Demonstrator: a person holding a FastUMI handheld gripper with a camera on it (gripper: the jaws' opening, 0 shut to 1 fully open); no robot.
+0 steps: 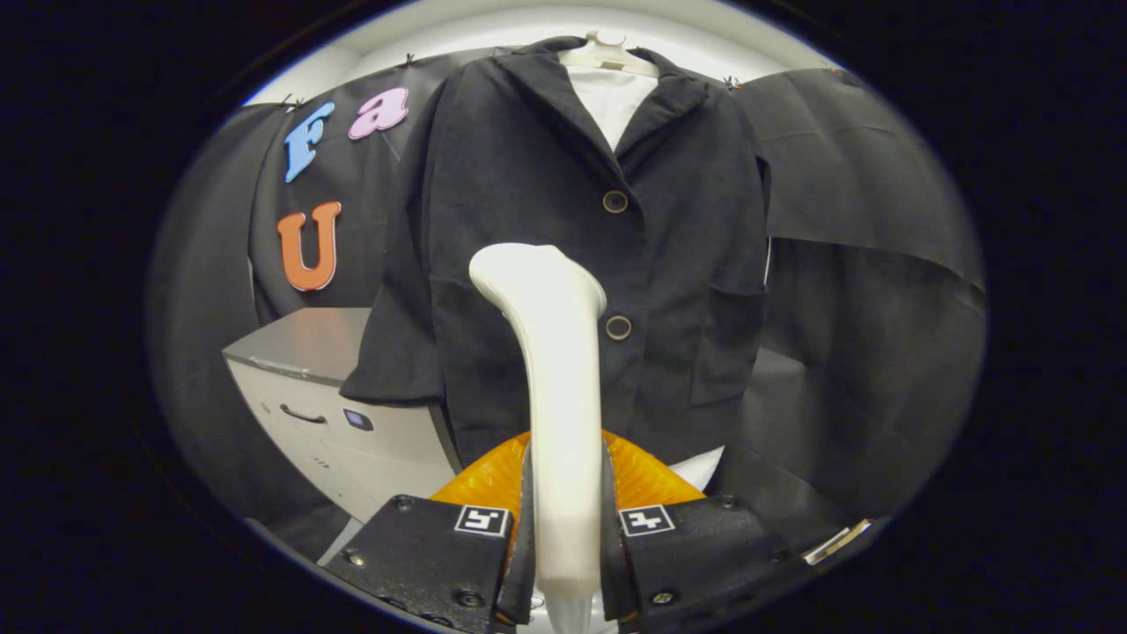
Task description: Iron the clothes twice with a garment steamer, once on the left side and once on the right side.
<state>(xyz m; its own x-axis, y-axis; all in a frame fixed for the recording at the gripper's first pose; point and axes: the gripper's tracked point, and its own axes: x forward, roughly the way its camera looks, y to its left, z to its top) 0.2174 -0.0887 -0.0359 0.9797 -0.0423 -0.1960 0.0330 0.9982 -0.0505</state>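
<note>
Tool (563, 528) pinches the white, smooth plastic garment steamer (555, 352) by its lower handle, both fingers pressed on it. Rigid, likely slippery and top-heavy; grip low on the handle. Long axis runs 6 to 12 o'clock, head curling toward 11, at the soft black buttoned jacket (528, 176) on a white hanger (607, 53) just beyond.
</note>
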